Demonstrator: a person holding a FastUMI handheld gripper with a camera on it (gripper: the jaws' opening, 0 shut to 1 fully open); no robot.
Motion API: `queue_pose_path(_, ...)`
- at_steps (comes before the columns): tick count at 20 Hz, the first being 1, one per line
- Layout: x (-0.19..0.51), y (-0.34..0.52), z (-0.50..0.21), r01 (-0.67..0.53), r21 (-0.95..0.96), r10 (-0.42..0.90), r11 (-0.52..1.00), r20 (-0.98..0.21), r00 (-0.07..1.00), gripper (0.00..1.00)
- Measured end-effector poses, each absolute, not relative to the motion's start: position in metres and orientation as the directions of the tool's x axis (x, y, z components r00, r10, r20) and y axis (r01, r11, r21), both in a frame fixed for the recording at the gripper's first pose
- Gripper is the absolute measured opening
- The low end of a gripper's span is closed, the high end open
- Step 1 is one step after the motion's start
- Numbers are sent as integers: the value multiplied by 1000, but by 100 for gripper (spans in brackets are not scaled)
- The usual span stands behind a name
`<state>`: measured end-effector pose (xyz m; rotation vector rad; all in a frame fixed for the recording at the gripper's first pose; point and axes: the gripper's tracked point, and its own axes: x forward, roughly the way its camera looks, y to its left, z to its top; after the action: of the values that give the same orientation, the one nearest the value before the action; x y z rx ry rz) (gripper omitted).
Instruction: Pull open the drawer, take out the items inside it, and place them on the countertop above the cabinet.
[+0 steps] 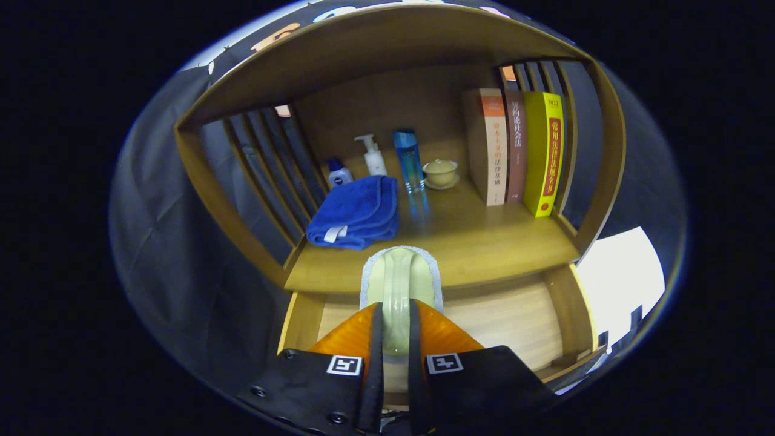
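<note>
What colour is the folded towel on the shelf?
Blue, seen in the gripper view: the towel lies beyond the gripper, which holds a brush.

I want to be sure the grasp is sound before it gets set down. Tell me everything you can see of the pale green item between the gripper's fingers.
The pale green item looks like a scrubbing brush or pad: a glossy, plastic-looking oblong body with a raised ridge handle along its middle and a fuzzy whitish-grey rim. The gripper is shut on that ridge, both fingers pressing its sides. It points away from the fingers, over the open drawer, its far end reaching the countertop's front edge. Whether it touches the countertop cannot be told.
</note>
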<state>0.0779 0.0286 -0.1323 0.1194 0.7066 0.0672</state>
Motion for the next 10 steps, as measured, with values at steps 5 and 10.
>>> queue_pose_path(5,135,4,-159,47,120,44,992,-662,748,25)
queue_pose_path(10,192,-7,-199,87,107,8,990,-671,742,26)
